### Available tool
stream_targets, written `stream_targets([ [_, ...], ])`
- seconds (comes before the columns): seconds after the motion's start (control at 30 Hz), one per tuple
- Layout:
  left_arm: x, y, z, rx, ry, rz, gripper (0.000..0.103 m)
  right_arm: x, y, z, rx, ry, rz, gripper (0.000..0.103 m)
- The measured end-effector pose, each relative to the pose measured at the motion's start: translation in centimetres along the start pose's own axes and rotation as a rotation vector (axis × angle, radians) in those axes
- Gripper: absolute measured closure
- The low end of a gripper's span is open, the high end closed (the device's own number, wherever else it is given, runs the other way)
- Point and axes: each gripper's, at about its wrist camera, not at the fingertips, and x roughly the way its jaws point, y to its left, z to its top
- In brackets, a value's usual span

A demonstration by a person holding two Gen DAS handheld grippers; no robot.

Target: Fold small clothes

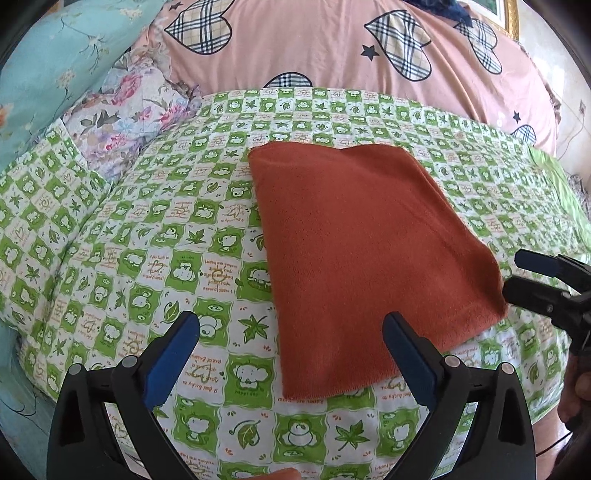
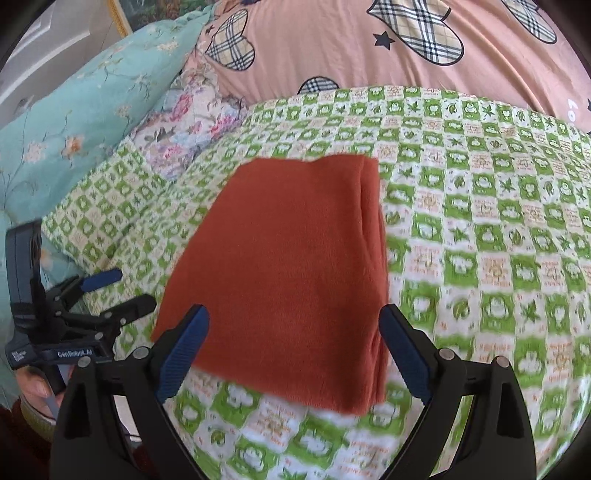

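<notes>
A rust-orange cloth lies folded into a flat rectangle on the green-and-white patterned bed sheet; it also shows in the right wrist view, with stacked layer edges along its right side. My left gripper is open and empty, above the cloth's near left corner. My right gripper is open and empty, above the cloth's near edge. The right gripper shows at the right edge of the left wrist view, beside the cloth's right corner. The left gripper shows at the left of the right wrist view.
A pink quilt with plaid hearts is piled behind the sheet. A teal floral pillow and a pale floral cloth lie at the back left. A gold picture frame is at the far right.
</notes>
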Motion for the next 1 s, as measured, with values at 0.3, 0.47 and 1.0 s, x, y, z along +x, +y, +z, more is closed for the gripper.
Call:
stream_targets([
  [0.3,3.8,4.0,5.0,-0.133,-0.003,-0.107,0.003,5.8,-4.6,7.5,0.098,0.003,0.013,0.029],
  [0.47,9.4,6.7,8.1,-0.245,0.080,-0.256,0.003,10.4,-7.0,10.2,0.146,0.052,0.018,0.032],
  [1.0,15.6,5.0,11.7,-0.194,0.072,-0.224,0.040,13.3,-9.7,9.3,0.205,0.049,0.012,0.089],
])
